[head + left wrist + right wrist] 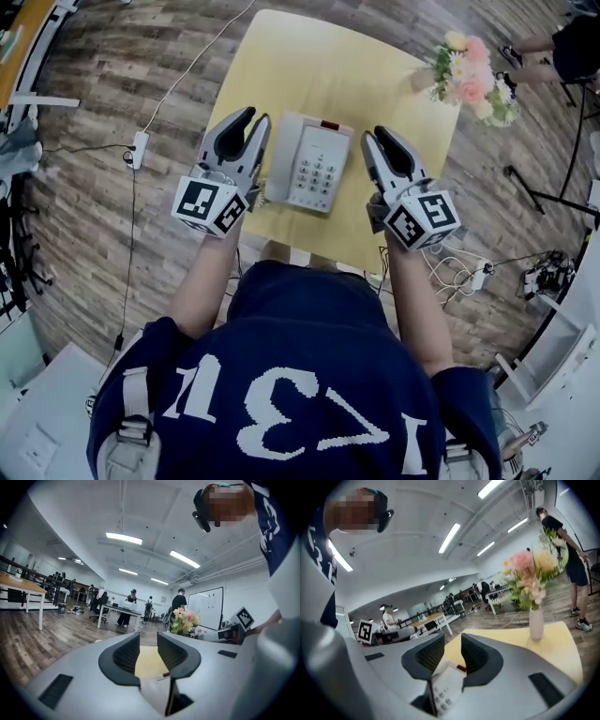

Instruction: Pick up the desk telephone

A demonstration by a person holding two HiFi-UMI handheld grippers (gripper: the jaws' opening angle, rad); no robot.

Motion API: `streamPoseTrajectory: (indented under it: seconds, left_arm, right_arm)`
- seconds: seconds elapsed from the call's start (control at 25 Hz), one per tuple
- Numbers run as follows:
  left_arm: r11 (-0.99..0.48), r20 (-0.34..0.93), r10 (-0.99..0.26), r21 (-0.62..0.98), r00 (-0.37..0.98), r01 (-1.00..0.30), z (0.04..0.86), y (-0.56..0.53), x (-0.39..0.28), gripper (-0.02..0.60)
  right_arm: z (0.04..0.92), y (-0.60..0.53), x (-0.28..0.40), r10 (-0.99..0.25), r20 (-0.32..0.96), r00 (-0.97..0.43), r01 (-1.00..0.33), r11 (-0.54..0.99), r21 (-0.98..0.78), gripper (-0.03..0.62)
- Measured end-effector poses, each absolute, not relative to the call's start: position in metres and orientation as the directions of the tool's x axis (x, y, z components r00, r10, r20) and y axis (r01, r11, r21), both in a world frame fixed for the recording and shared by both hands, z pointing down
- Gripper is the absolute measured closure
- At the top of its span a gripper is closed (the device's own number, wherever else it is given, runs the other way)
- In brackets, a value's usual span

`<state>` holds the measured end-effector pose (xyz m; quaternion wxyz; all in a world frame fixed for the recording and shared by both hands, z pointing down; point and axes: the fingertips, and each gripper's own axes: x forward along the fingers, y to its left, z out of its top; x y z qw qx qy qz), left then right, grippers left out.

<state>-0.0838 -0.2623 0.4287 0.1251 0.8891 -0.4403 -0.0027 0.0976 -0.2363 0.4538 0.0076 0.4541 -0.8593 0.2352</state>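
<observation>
A light grey desk telephone (309,161) with a keypad lies on the small yellow table (309,56), near its front edge. My left gripper (253,120) is just left of the phone and my right gripper (377,136) just right of it, both pointing away from me. In the left gripper view the left gripper (148,641) has a narrow gap between its jaws, showing table top, with a corner of the phone (154,691) low at the jaw root. In the right gripper view the right gripper (452,641) is also slightly open, with the phone's keypad (443,688) below the gap. Neither gripper presses on anything.
A pale vase of pink and yellow flowers (469,75) stands at the table's far right corner. Power strips and cables lie on the wooden floor at left (139,148) and right (478,277). A person (562,47) stands at the far right.
</observation>
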Motion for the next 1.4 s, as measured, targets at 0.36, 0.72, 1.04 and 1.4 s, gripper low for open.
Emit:
streamPoseTrajectory:
  seconds: [0.36, 0.72, 1.04, 1.4]
  left_arm:
    - [-0.596, 0.38, -0.529, 0.471, 0.759, -0.651, 0.545, -0.244, -0.063, 0.322]
    - [-0.495, 0.468, -0.255, 0.689, 0.846, -0.53, 0.592, -0.222, -0.055, 0.287]
    - [-0.466, 0.458, -0.178, 0.74, 0.871, -0.485, 0.598, -0.219, -0.053, 0.273]
    - [-0.489, 0.425, -0.348, 0.678, 0.836, -0.549, 0.582, -0.216, -0.053, 0.281]
  right_arm:
    - [0.588, -0.208, 0.072, -0.566, 0.471, -0.677, -0.719, 0.367, -0.591, 0.356]
    - [0.618, -0.191, 0.054, -0.509, 0.477, -0.717, -0.651, 0.244, -0.719, 0.341]
    - [0.629, -0.193, 0.05, -0.473, 0.519, -0.712, -0.658, 0.192, -0.728, 0.342]
    - [0.615, -0.193, 0.06, -0.566, 0.435, -0.7, -0.628, 0.198, -0.753, 0.358]
